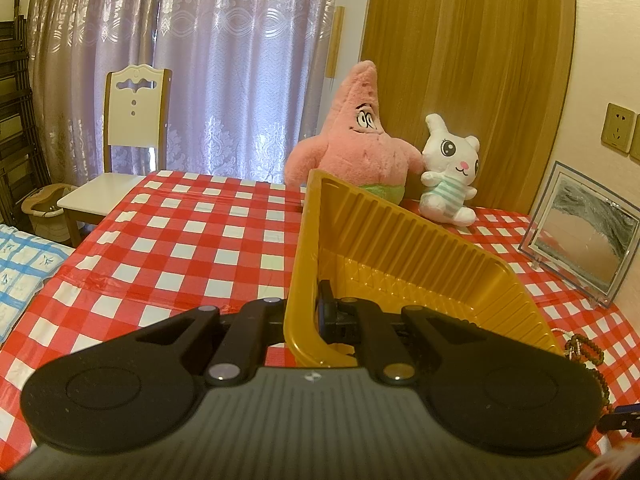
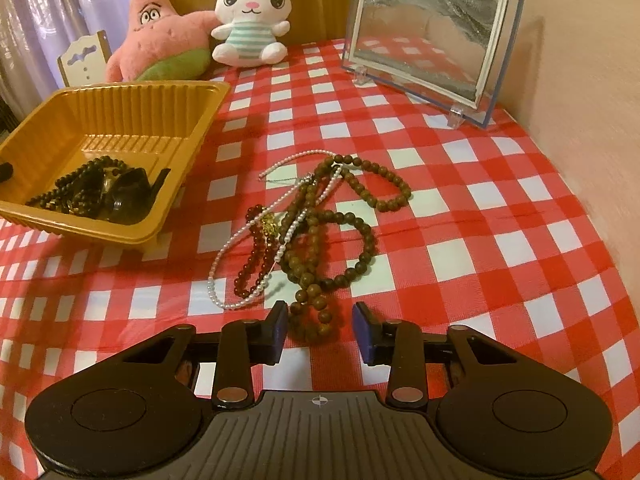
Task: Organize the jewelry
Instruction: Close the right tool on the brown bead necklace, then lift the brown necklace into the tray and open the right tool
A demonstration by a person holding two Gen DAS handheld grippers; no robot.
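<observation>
A yellow plastic tray (image 2: 132,108) stands on the checkered table at the left and holds dark bead strings (image 2: 76,188). My left gripper (image 1: 312,320) is shut on the tray's near rim (image 1: 298,280), tilting it up. A tangle of jewelry lies in the middle of the right wrist view: brown wooden bead strings (image 2: 352,216), a white pearl necklace (image 2: 236,240) and a dark red bead bracelet (image 2: 252,264). My right gripper (image 2: 320,330) is open just above the table, its fingers either side of the nearest brown beads (image 2: 316,320). Some brown beads also show in the left wrist view (image 1: 588,356).
A pink starfish plush (image 2: 160,36) and a white bunny plush (image 2: 250,20) sit at the back of the table. A framed sand picture (image 2: 432,32) stands at the back right near the wall. A white chair (image 1: 128,152) is beyond the table's left side.
</observation>
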